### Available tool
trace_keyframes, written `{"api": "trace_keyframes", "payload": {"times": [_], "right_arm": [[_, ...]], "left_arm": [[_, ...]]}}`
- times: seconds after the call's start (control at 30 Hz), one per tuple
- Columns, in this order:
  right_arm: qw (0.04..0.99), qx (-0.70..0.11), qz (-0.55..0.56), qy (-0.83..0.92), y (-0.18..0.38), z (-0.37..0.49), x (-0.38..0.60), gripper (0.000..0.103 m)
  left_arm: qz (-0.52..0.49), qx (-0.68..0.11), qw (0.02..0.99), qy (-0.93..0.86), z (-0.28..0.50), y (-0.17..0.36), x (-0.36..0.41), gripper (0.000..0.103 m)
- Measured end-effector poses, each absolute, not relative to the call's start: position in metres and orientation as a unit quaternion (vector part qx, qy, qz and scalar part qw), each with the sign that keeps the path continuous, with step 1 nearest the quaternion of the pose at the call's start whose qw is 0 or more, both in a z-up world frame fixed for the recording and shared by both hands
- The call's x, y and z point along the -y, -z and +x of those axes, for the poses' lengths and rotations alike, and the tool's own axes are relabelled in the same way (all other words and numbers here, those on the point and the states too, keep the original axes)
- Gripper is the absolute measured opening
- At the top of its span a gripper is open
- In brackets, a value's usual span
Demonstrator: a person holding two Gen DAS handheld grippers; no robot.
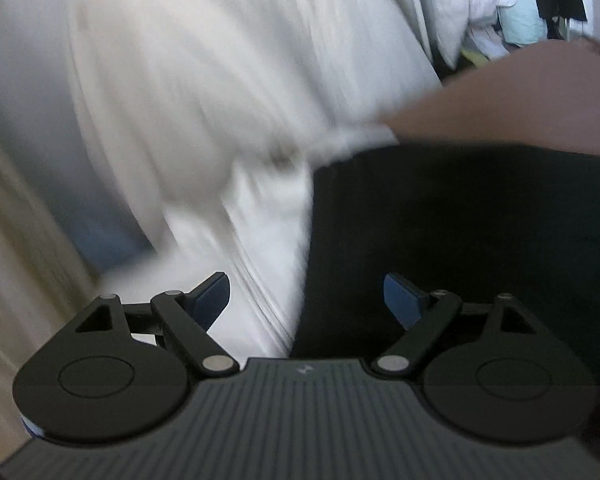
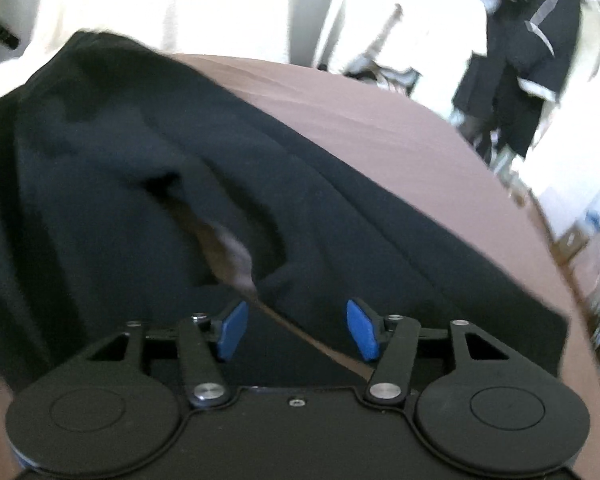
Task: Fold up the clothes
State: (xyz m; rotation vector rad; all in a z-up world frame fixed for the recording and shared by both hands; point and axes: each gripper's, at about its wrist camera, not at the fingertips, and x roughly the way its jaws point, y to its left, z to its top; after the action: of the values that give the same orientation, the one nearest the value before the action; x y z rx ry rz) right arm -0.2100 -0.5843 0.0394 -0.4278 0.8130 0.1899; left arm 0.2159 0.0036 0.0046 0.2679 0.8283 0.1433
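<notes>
A black garment (image 2: 140,152) lies rumpled on a brown surface (image 2: 360,120). A fold of it rises in front of my right gripper (image 2: 298,330), which is open and empty, its blue pads (image 2: 234,330) just short of the cloth. In the left wrist view the black garment (image 1: 460,240) fills the right side. A white garment (image 1: 220,100) lies beside it on the left, blurred. My left gripper (image 1: 306,300) is open and empty, above the line where white meets black.
The brown surface (image 1: 520,96) curves away at the right. A pile of white and dark clothes (image 2: 516,64) sits beyond it. More light clothes (image 1: 500,12) show at the upper right of the left wrist view. A pale wall or edge (image 1: 16,240) is at the left.
</notes>
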Motion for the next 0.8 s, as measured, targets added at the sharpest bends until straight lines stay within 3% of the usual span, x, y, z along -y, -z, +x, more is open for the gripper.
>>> {"api": "trace_keyframes", "payload": {"times": [0.1,0.23,0.37,0.43,0.5,0.6,0.8], "right_arm": [[0.883,-0.375,-0.266,-0.096,-0.045,-0.229,0.578,0.063],[0.882,-0.398,-0.220,-0.128,-0.070,-0.256,0.590,0.063],[0.882,-0.411,-0.190,-0.131,-0.094,-0.283,0.602,0.073],[0.878,-0.417,-0.203,-0.120,-0.095,-0.291,0.602,0.080],[0.871,-0.425,-0.223,-0.108,-0.094,-0.296,0.602,0.081],[0.859,-0.431,-0.256,-0.105,-0.088,-0.303,0.601,0.081],[0.842,-0.445,-0.280,-0.118,-0.080,-0.318,0.602,0.081]], "left_arm": [[0.084,-0.424,0.899,-0.070,0.200,-0.006,-0.017,0.085],[0.022,-0.454,0.888,-0.071,0.180,-0.009,-0.035,0.085],[-0.013,-0.479,0.876,-0.047,0.165,-0.001,-0.038,0.101],[-0.022,-0.491,0.870,-0.027,0.159,0.005,-0.034,0.101],[-0.030,-0.502,0.864,-0.007,0.154,0.012,-0.031,0.101],[-0.014,-0.511,0.859,0.026,0.150,0.022,-0.012,0.092],[0.015,-0.512,0.859,0.009,0.149,0.028,0.011,0.092]]}}
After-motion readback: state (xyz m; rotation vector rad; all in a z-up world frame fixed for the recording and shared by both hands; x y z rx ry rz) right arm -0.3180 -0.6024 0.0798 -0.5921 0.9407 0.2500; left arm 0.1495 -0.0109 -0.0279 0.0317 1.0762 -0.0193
